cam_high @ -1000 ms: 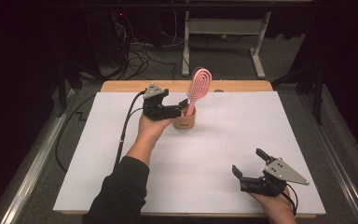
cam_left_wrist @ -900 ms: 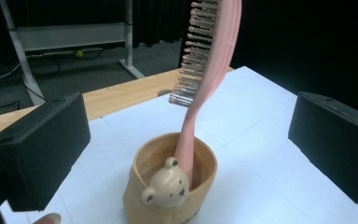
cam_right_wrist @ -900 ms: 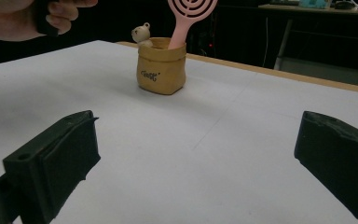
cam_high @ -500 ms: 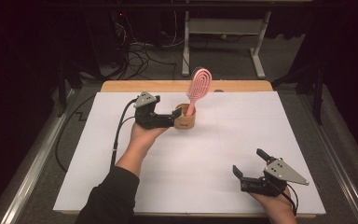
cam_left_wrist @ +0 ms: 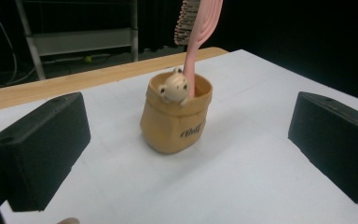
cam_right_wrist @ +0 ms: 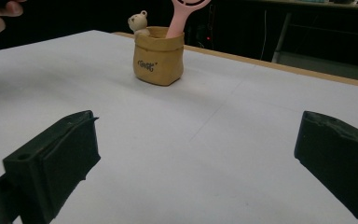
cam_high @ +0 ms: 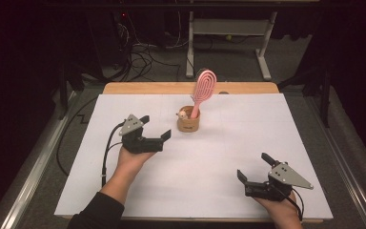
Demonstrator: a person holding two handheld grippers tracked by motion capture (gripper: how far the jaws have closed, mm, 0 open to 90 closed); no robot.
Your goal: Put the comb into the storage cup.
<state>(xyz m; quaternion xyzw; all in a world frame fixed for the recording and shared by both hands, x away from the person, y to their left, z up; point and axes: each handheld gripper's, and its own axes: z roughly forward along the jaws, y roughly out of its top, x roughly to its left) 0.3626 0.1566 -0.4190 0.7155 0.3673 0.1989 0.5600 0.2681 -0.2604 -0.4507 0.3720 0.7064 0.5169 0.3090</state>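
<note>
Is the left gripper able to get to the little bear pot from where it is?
Probably yes. The left gripper is open, the pot sits straight ahead between its jaws, and only bare white table lies between.

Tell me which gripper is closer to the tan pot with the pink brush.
Left. The left gripper sits open just left of the pot, apart from it. The right gripper rests open near the table's front right corner.

Left gripper (cam_high: pixel 154 128): black body, two blocky black jaws, grey three-cornered plate on top, black cable trailing behind. Right gripper (cam_high: pixel 256 167): same black build, grey plate dotted with small dark screws, black cable. Person: dark sleeve (cam_high: pixel 95 215) on the left forearm.
</note>
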